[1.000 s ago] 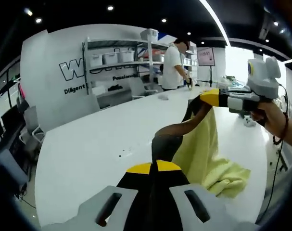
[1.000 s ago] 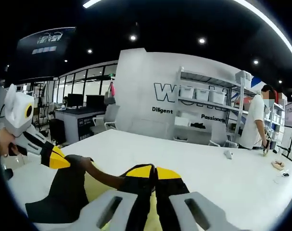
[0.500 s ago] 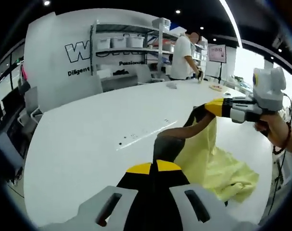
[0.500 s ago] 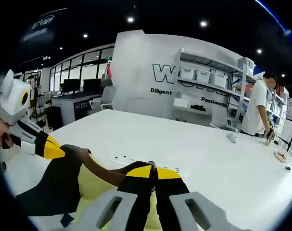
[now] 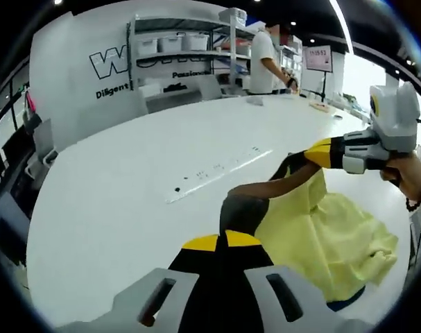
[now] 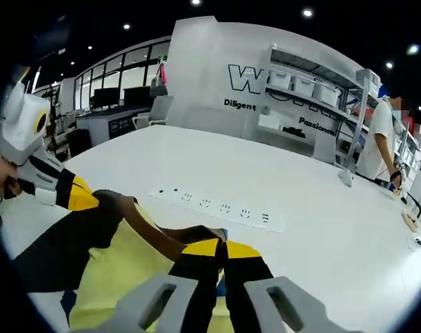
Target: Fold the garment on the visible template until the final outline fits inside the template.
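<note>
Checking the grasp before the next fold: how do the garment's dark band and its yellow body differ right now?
The dark band is dark brown and runs as a raised strip between the left gripper and the right gripper; the yellow body is pale yellow and hangs below it. The dark band is narrow and held at both ends, while the yellow body spreads wide, wrinkling onto the white table. Both belong to one garment.

I couldn't see the template; the garment (image 5: 321, 232) covered it, and my right gripper (image 6: 221, 244) hid its pinched edge.
</note>
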`<control>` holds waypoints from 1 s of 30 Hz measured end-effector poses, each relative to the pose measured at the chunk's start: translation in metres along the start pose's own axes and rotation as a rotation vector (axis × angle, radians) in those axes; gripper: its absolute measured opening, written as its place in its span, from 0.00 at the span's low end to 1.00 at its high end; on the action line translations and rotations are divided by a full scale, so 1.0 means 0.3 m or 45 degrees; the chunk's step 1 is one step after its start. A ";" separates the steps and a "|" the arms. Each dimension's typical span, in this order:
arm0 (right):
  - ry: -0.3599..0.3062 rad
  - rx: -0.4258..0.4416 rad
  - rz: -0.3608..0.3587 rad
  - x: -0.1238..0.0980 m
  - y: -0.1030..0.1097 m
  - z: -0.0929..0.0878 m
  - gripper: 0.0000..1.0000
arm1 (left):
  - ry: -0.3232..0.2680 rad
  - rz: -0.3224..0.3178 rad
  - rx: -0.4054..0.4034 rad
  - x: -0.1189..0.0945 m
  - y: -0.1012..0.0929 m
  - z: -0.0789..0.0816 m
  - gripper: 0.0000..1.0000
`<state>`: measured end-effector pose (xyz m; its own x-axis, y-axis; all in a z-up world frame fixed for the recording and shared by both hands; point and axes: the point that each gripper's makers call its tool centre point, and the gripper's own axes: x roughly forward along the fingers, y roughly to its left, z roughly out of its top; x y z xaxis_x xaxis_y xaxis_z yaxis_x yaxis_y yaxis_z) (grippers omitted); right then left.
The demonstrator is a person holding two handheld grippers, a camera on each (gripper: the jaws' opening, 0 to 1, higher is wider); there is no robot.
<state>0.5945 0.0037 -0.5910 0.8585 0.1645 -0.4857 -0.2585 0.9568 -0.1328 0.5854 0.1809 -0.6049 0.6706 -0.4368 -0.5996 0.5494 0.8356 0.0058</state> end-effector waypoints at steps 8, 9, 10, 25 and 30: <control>0.058 0.021 0.030 0.081 0.005 -0.063 0.00 | 0.070 0.048 0.006 0.104 0.045 -0.051 0.05; 0.072 0.011 0.036 0.086 0.005 -0.073 0.00 | 0.075 0.054 0.023 0.111 0.047 -0.053 0.05; 0.095 0.007 0.028 0.093 -0.001 -0.088 0.00 | 0.068 0.064 0.044 0.121 0.050 -0.053 0.05; 0.095 0.125 0.036 0.044 -0.049 -0.110 0.27 | -0.009 0.017 0.069 0.082 0.048 -0.018 0.26; 0.043 0.157 0.117 0.006 -0.013 -0.069 0.45 | -0.054 0.026 0.189 0.044 0.037 0.026 0.46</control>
<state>0.5879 -0.0047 -0.6093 0.8178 0.2467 -0.5200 -0.2772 0.9606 0.0198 0.6042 0.1820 -0.6065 0.7011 -0.4366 -0.5637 0.6009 0.7874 0.1376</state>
